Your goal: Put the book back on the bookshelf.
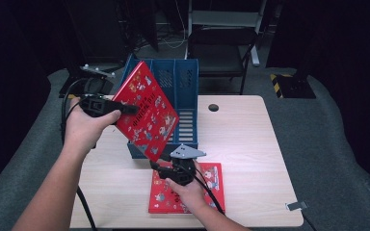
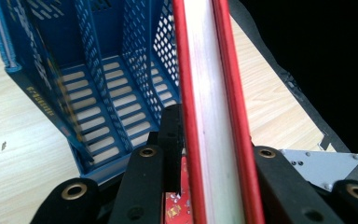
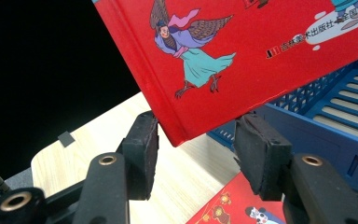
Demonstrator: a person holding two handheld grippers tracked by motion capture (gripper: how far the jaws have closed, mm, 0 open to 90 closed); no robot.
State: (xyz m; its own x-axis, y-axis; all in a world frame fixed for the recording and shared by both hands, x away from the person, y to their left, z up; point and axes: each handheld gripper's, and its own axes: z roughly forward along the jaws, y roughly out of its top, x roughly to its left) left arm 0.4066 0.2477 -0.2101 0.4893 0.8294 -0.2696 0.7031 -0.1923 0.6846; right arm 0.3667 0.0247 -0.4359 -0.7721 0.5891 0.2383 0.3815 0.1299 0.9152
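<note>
A red picture book (image 1: pixel 147 110) hangs tilted over the front of a blue file rack (image 1: pixel 185 96), and my left gripper (image 1: pixel 125 108) is shut on its left edge. In the left gripper view the book's white page edge (image 2: pixel 212 116) runs up between the jaws, with the rack's slots (image 2: pixel 102 93) beyond. My right gripper (image 1: pixel 161 166) is open just under the book's lowest corner. In the right gripper view that corner (image 3: pixel 182 135) dips into the gap between the two pads (image 3: pixel 142 154), and I cannot tell whether it touches them. A second red book (image 1: pixel 207 190) lies flat on the table beneath the right hand.
The rack stands at the back middle of the light wooden table (image 1: pixel 250 144). A cable hole (image 1: pixel 213 107) is to its right, and a small tape piece (image 1: pixel 296 206) lies at the front right corner. A black chair (image 1: pixel 221 48) stands behind the table. Cables trail from both grippers.
</note>
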